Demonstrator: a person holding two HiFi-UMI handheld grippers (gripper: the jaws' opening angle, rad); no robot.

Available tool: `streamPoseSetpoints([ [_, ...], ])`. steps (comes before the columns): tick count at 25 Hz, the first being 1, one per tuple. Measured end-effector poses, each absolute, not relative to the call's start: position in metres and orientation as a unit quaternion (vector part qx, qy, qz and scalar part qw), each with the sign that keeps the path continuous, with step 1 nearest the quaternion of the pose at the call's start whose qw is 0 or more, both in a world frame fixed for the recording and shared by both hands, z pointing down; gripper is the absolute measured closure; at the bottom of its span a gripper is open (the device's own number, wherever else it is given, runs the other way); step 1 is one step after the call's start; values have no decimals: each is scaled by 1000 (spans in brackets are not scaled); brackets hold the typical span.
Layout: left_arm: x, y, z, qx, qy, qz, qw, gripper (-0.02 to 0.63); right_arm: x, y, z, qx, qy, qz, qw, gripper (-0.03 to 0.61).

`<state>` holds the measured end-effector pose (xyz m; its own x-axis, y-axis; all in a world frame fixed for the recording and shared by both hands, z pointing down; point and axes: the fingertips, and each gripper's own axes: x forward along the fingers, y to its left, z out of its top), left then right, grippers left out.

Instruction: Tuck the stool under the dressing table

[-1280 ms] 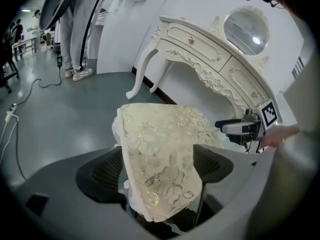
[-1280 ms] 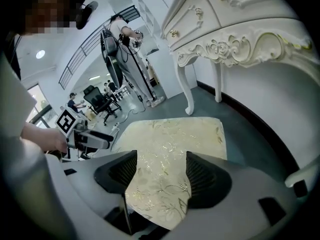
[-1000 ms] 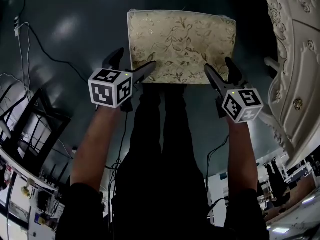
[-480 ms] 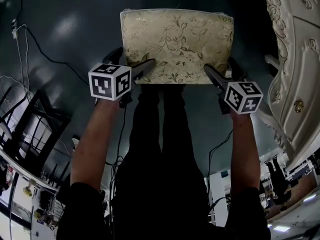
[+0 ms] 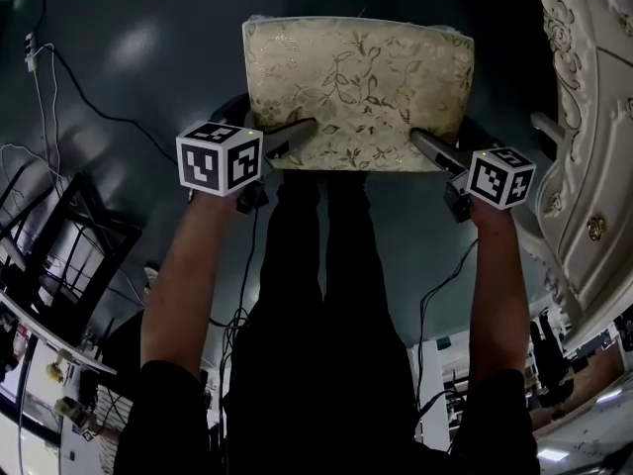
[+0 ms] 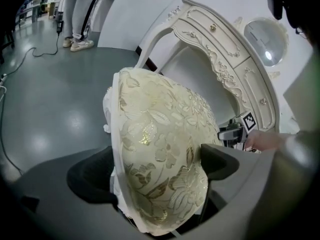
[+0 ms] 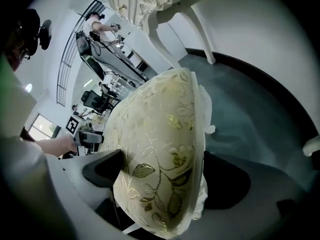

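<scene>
The stool (image 5: 356, 77), its seat covered in cream cloth with a gold leaf pattern, stands on the dark floor in front of me. The white carved dressing table (image 5: 584, 117) is just to its right. My left gripper (image 5: 277, 125) is shut on the seat's near left corner, one finger on top of the cushion (image 6: 160, 149) and the other beneath. My right gripper (image 5: 440, 135) straddles the near right corner. Its jaws are opening, with the seat edge (image 7: 165, 149) still between them. The stool's legs are hidden under the seat.
Cables (image 5: 89, 97) trail across the floor at the left, beside a black frame (image 5: 59, 236). The dressing table's kneehole and curved leg (image 6: 150, 49) lie beyond the stool. A person (image 6: 75, 14) stands far back, and my own legs (image 5: 316, 295) are below the seat.
The right gripper has rolled and shifted right toward the dressing table, and its jaws have spread. The left gripper has barely moved and keeps its hold.
</scene>
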<state>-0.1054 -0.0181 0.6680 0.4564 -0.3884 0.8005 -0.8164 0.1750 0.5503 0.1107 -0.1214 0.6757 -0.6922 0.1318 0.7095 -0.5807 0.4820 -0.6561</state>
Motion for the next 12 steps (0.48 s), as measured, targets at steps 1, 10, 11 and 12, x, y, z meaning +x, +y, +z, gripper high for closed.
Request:
streamPoseSetpoints([
  [1, -105, -18, 669, 618, -484, 178, 594, 80, 109, -121, 676, 135, -781, 488, 366, 95],
  [10, -105, -21, 671, 626, -476, 190, 588, 80, 106, -118, 676, 133, -780, 488, 369, 97],
  [11, -105, -21, 672, 627, -475, 194, 586, 80, 107, -115, 677, 136, -777, 491, 369, 97],
  [12, -105, -20, 673, 628, -474, 199, 584, 78, 108, -112, 678, 139, -774, 495, 369, 97],
])
